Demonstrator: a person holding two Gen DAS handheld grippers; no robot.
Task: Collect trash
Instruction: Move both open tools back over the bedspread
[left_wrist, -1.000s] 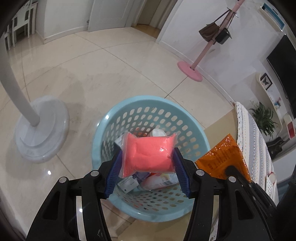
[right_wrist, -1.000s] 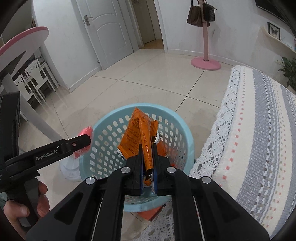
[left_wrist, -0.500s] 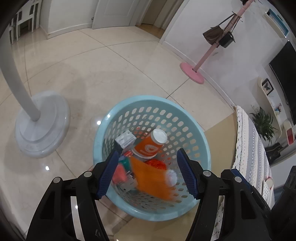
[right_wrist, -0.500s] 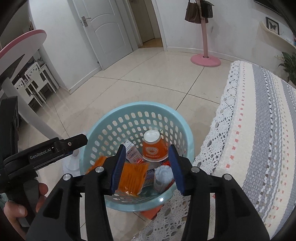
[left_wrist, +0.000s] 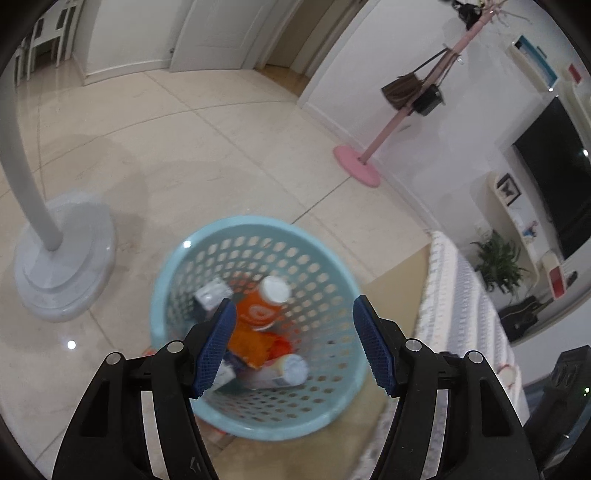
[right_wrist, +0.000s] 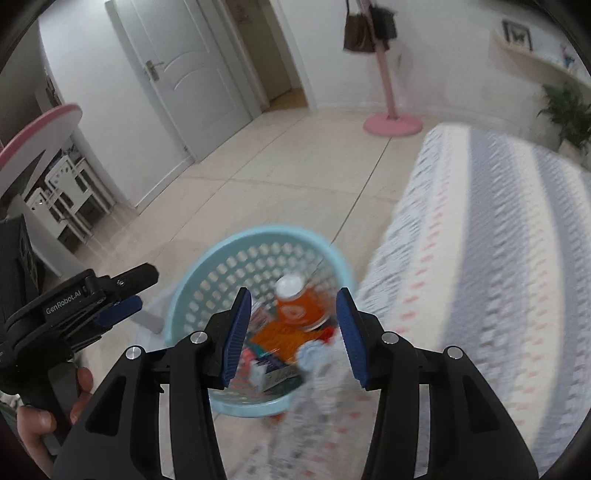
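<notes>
I hold both grippers' fingers (left_wrist: 218, 343) apart, empty, above the blue basket (left_wrist: 343, 402) so trash lands inside.

One basket (left_wrist: 173, 280), perhaps five wrappers (left_wrist: 247, 341).

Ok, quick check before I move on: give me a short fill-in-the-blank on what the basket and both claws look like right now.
1. The light blue basket stands on the ____.
2. The orange cup lies inside the ____.
3. The blue pads of the left claw stand apart with ____ gripped between them.
4. The right claw holds ____.

Missing words: floor; basket; nothing; nothing
</notes>
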